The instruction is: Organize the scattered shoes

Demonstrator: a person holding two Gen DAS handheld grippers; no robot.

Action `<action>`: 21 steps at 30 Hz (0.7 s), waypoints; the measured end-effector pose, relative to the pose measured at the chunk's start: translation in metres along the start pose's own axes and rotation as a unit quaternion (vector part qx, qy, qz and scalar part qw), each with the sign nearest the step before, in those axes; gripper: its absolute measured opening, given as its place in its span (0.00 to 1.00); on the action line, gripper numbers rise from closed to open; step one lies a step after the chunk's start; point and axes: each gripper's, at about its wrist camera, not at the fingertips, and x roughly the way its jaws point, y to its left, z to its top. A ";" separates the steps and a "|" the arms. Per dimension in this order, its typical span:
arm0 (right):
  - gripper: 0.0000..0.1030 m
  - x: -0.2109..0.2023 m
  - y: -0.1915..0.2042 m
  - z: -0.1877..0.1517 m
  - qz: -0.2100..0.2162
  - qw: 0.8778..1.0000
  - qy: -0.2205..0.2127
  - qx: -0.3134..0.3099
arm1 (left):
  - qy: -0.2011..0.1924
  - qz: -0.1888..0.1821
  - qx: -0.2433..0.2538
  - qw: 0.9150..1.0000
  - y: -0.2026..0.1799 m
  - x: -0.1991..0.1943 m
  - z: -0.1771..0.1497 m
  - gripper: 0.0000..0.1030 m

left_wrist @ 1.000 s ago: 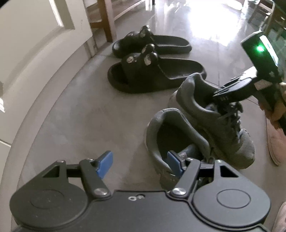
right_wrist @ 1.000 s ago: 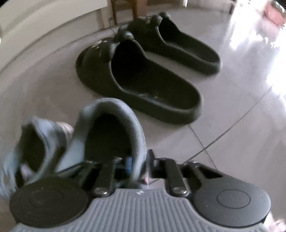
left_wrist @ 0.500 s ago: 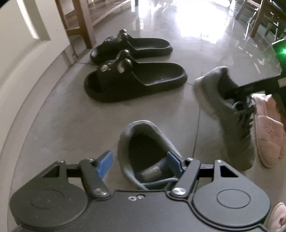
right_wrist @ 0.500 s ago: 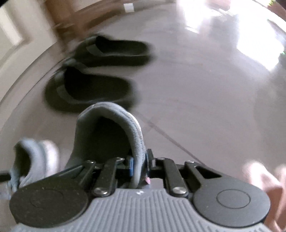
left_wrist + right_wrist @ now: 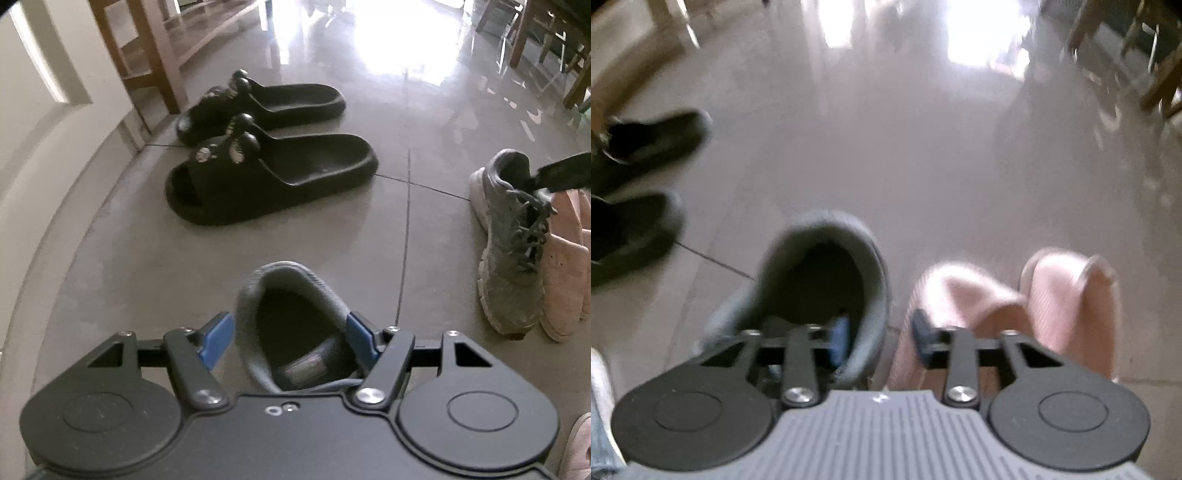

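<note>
Glossy grey floor tiles (image 5: pixel 110 266) are filling both views, with glare pouring in from 12 o'clock and wooden furniture legs (image 5: pixel 155 55) standing at 10 o'clock in the left wrist view.

Black slides (image 5: pixel 273 177) are lying as a neat pair at 11 o'clock, side by side and nearly touching. Moulded foam by the look: judging them light, springy, slightly grippy; the strap arch would be the place to pinch.

Pink slippers (image 5: pixel 1067 295) are sitting at 3 o'clock, plush and floppy; probably best taken at the heel edge.

Right grey sneaker (image 5: pixel 513 236) is resting on the floor just beside the pink slippers, laces loose. Left grey sneaker (image 5: pixel 291 321) is sitting well apart from its mate, at 6 o'clock, directly under the left tool.

Handling judgement: knit upper is soft and will be collapsing under a pinch; padded heel collar is thicker and gives the firmest hold. Light overall, toe likely sagging when lifted by the collar. Not fragile.

Left tool (image 5: pixel 291 339) is standing partly open, blue pads straddling the heel collar; whether they are pressing on it I cannot tell.

Right tool (image 5: pixel 879 338) is opening; one pad is inside the sneaker's mouth, the other outside the collar wall, no longer squeezing it. View is motion-blurred.
</note>
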 end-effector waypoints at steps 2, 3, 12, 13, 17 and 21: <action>0.58 -0.039 0.009 0.009 0.008 0.997 -0.062 -0.035 | -0.001 0.009 -0.017 1.000 0.013 -0.004 -0.004 0.65; 0.61 -0.050 0.015 0.012 0.036 0.995 -0.078 -0.046 | -0.001 0.013 -0.023 1.000 0.017 -0.005 -0.006 0.65; 0.74 -0.047 0.189 -0.033 0.264 0.926 0.030 -0.267 | 0.006 0.031 -0.021 0.999 0.036 -0.001 -0.015 0.66; 0.74 -0.041 0.204 -0.041 0.260 0.924 0.040 -0.279 | 0.006 0.034 -0.016 0.999 0.036 -0.001 -0.016 0.65; 0.73 -0.007 0.239 -0.052 0.235 0.931 0.091 -0.265 | 0.012 0.025 -0.025 0.999 0.044 0.003 -0.021 0.65; 0.42 0.030 0.252 -0.059 0.215 0.940 0.128 -0.231 | 0.019 0.016 -0.037 0.999 0.053 0.007 -0.026 0.65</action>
